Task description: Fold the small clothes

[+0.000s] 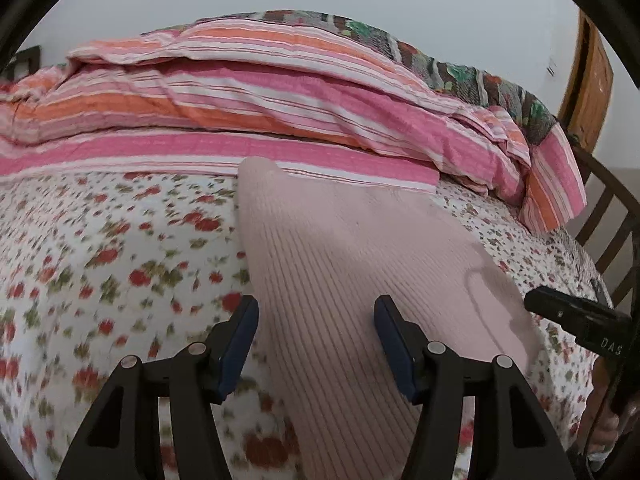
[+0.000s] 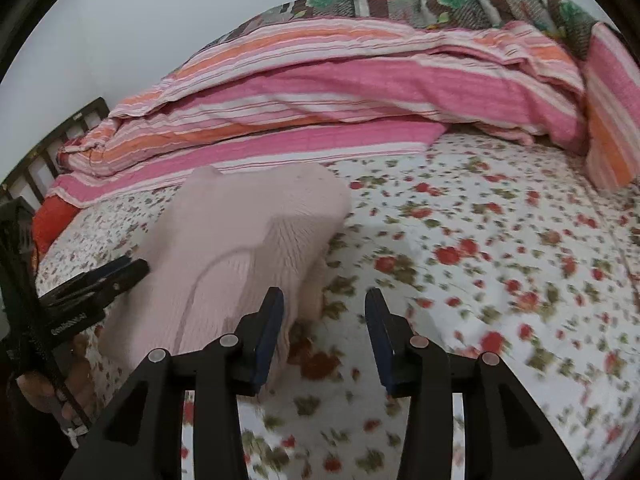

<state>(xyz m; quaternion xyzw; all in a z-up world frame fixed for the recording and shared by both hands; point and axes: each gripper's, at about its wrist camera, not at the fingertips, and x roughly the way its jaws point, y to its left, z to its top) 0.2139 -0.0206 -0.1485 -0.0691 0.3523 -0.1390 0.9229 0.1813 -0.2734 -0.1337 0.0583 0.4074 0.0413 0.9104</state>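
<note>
Over at the right edge of the left view there's a wooden door [image 1: 588,76], while both grippers, left [image 1: 316,340] and right [image 2: 324,332], hang open, angled down over the pink sweater [image 1: 340,248].

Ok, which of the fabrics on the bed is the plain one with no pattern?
The pale pink ribbed garment, lying on the flowered sheet. The blanket heaped behind it is striped pink, orange and white.

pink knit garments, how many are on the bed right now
1: the pink knit garment lies on the floral sheet, in front of the striped quilt. Others may be hidden under the bedding.
</note>
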